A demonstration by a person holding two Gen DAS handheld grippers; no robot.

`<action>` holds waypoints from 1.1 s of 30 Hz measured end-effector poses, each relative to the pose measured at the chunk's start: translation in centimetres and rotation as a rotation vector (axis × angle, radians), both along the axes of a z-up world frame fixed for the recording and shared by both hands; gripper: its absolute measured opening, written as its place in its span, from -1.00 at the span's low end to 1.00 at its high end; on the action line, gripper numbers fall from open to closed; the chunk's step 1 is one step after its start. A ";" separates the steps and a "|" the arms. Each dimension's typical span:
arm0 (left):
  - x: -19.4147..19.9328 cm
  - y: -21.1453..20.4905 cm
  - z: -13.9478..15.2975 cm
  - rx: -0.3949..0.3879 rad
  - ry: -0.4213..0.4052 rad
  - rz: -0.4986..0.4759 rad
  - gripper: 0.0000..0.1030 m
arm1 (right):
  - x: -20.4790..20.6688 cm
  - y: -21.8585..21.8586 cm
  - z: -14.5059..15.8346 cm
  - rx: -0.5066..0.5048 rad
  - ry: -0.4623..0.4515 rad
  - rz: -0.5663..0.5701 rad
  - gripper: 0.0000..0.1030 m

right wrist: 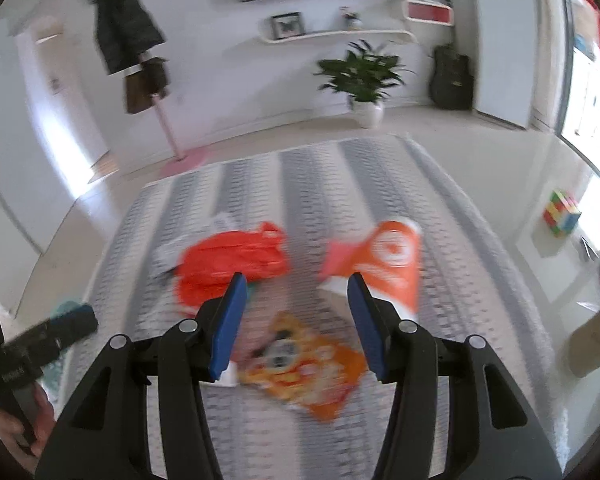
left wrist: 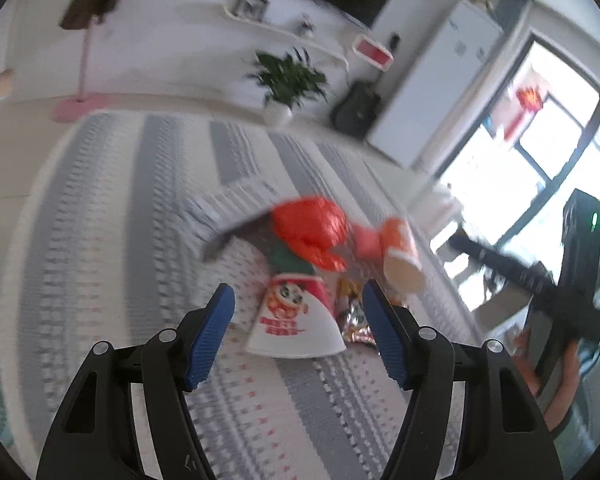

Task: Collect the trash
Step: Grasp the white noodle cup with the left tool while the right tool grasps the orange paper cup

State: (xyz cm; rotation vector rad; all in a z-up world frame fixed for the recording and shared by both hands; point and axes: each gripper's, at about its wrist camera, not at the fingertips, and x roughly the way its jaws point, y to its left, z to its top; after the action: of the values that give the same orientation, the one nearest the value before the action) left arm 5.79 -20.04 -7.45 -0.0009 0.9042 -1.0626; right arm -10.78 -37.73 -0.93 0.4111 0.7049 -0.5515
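Trash lies on a grey and white striped rug (left wrist: pixel 140 240). In the left wrist view I see a crumpled orange-red plastic bag (left wrist: pixel 310 232), an orange paper cup (left wrist: pixel 400 256) on its side, a red and white paper cup (left wrist: pixel 296 320) with a cartoon print, and a shiny snack wrapper (left wrist: pixel 354 316). My left gripper (left wrist: pixel 298 312) is open above the printed cup, holding nothing. In the right wrist view my right gripper (right wrist: pixel 296 304) is open and empty above an orange snack bag (right wrist: pixel 304 368), between the red plastic bag (right wrist: pixel 228 264) and the orange cup (right wrist: pixel 384 268).
A potted plant (right wrist: pixel 362 76), a guitar (right wrist: pixel 450 76) and a pink coat stand (right wrist: pixel 164 120) stand by the far wall beyond the rug (right wrist: pixel 340 184). A colourful cube (right wrist: pixel 562 212) sits on a low white surface at right. The right gripper's body (left wrist: pixel 556 292) shows in the left view.
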 end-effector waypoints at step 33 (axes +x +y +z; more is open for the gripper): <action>-1.1 -7.2 -7.9 0.179 -0.003 -0.072 0.30 | 0.3 -11.6 -11.0 0.285 -0.007 -0.140 0.43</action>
State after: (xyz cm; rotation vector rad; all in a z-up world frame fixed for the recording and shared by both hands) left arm 4.69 -27.24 -15.34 0.1835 1.0009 -1.0446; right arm -10.50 -49.32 -11.98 0.7321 0.7546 -0.5823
